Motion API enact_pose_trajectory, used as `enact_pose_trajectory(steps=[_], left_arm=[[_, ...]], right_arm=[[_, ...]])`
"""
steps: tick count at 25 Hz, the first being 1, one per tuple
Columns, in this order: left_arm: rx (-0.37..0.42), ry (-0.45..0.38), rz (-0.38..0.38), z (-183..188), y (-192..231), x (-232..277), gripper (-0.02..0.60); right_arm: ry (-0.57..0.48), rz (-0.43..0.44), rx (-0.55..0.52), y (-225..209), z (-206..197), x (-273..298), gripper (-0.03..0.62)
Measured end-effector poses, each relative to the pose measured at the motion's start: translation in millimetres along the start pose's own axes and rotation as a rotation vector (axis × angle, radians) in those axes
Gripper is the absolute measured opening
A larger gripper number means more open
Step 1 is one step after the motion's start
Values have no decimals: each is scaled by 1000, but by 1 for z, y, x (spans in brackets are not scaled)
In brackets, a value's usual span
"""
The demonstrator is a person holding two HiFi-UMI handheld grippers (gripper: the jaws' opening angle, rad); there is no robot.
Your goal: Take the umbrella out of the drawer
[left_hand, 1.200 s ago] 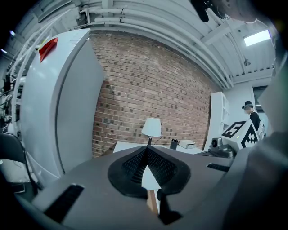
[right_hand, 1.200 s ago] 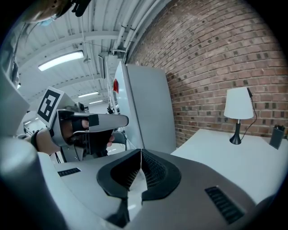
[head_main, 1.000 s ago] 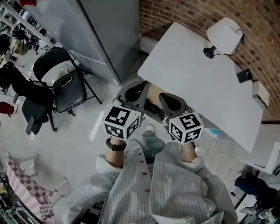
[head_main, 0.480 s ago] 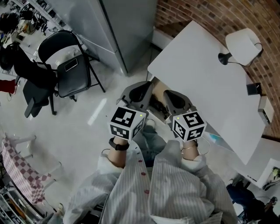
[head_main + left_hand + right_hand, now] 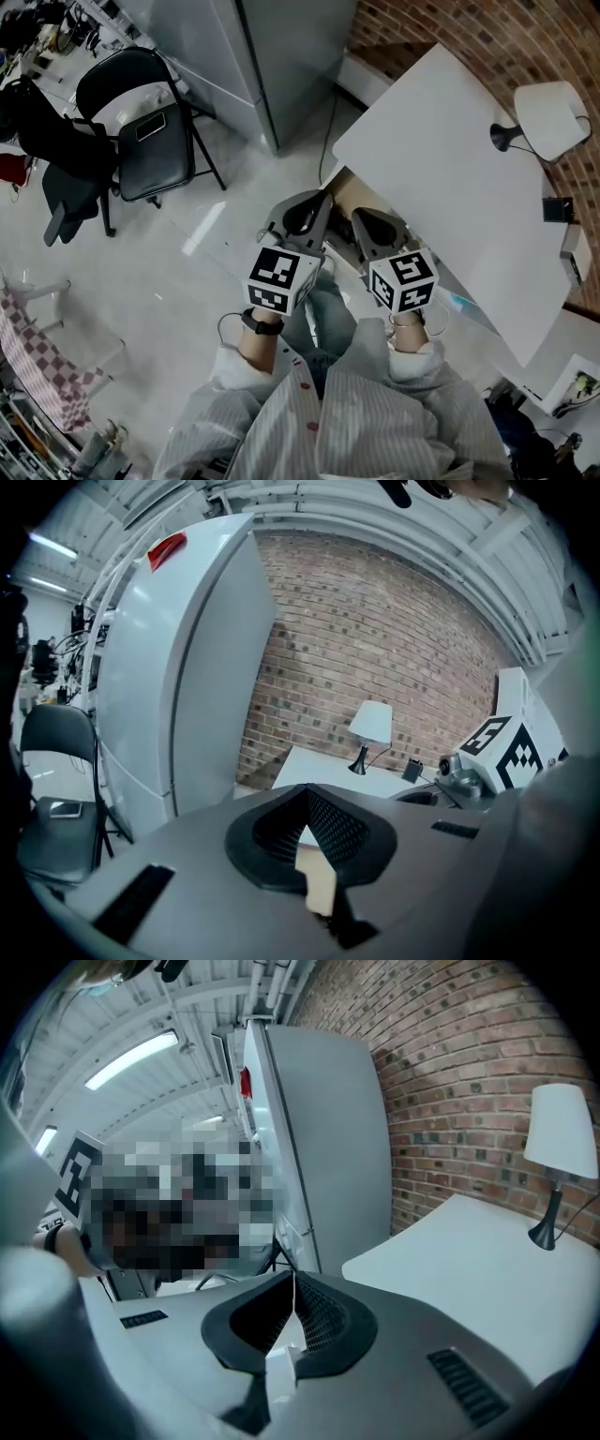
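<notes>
No view shows the umbrella, and I cannot make out a drawer clearly. A tan strip (image 5: 348, 184) shows under the near edge of the white table (image 5: 441, 159). My left gripper (image 5: 319, 199) and right gripper (image 5: 359, 216) hang side by side in front of that edge, both pointing towards it. In the left gripper view the left gripper (image 5: 307, 792) has its jaws closed tip to tip with nothing held. The right gripper (image 5: 293, 1274) in its own view is likewise shut and empty.
A white lamp (image 5: 548, 120) stands at the table's far end by the brick wall (image 5: 450, 23). A tall grey fridge (image 5: 253, 47) rises to the left of the table. A black folding chair (image 5: 141, 122) stands further left on the pale floor.
Both grippers have sunk lower and drawn nearer the table's edge. The head view has swung, so table and chair sit differently in it. Both pairs of jaws have stayed shut.
</notes>
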State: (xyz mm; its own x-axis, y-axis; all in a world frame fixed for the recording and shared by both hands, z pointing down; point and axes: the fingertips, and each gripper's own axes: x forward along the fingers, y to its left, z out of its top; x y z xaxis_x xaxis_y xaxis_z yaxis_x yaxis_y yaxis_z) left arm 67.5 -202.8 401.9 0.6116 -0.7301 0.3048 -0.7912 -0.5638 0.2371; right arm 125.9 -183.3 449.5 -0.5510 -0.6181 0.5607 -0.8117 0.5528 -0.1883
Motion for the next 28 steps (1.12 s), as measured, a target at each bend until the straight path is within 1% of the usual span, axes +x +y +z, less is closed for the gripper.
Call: enact_pose_trajectory(steps=[6,10,15,22,28], left_arm=[[-91,16,54,-54,28,21,9],[-115,67,64,-101,37,38,9],[-170,119,86,-155,48,57,9],[-223,245,85,-233,57,72,9],[-234,309,73,-272,57,81,9]], right_arm=[[68,-11,-9,-16,-41,38,36],[122,-10,10,-24,-74,63,37],[200,-6,18,-32,-119,99,36],[315,-9,-3,-49,-177,135,37],[412,-16,-14,-59,-230,164,37]])
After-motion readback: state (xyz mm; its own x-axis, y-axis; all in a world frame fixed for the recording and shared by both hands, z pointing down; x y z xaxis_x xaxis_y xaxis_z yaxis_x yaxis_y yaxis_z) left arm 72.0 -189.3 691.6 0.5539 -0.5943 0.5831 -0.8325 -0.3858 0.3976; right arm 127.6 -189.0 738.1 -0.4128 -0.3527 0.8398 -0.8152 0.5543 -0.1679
